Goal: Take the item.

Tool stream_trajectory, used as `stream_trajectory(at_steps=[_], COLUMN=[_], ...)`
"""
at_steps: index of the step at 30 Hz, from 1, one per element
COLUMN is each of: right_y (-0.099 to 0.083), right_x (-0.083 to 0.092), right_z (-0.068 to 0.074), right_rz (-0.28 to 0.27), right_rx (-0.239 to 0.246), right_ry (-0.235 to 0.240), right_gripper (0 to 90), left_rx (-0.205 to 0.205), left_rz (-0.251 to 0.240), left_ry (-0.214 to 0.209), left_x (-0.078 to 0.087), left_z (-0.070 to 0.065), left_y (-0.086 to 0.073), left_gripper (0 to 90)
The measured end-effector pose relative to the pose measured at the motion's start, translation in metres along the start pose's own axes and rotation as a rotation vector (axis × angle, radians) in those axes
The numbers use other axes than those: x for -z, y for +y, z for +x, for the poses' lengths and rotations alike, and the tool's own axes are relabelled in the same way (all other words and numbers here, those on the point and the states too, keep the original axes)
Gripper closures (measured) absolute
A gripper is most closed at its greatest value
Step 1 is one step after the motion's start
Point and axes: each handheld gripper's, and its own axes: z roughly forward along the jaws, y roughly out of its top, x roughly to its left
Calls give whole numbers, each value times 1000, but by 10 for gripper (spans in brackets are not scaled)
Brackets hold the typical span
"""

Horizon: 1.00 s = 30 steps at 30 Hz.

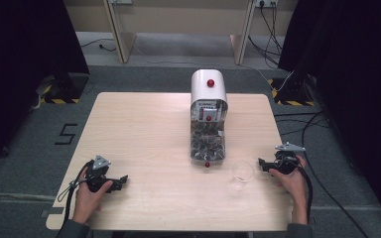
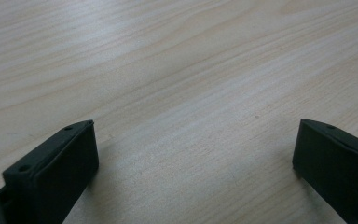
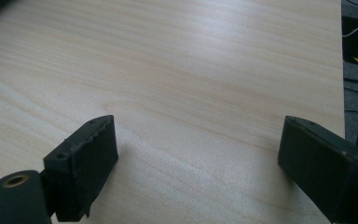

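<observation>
- Left tool [image 1: 124, 179] rests low on the table [image 1: 144, 124] near its front left corner, held in the person's left hand [image 1: 90, 191]. Jaws stand wide apart in the left gripper view, bare wood grain between them, nothing gripped.
- Right tool [image 1: 261, 163] sits near the table's front right edge, in the right hand [image 1: 290, 176], jaws pointing toward the table's middle. Right gripper view: jaws spread wide, empty.
- Clear glass cup [image 1: 242, 175] stands upright on the table just beside the right tool, apart from its jaws.
- White dispenser [image 1: 208, 116] with red knobs stands at table centre, behind the cup; its clear lower section holds dark contents.
</observation>
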Motion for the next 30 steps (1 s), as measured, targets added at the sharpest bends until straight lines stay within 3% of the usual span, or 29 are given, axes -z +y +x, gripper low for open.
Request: stream_trajectory(at_steps=[9,16,25,30], right_y=[0,0,13,25], right_x=[0,3,17,27], right_z=[0,-3,3,11], right_rz=[-1,-8,-55,-90], right_rx=[3,-7,25,74], right_ry=[1,0,15,40], right_gripper=[134,211,256,301], left_rx=[0,0,0,0], left_rz=[0,1,1,0], left_ry=[0,0,0,0], left_x=[0,0,0,0], left_z=[0,0,0,0], left_y=[0,0,0,0], left_gripper=[0,0,0,0])
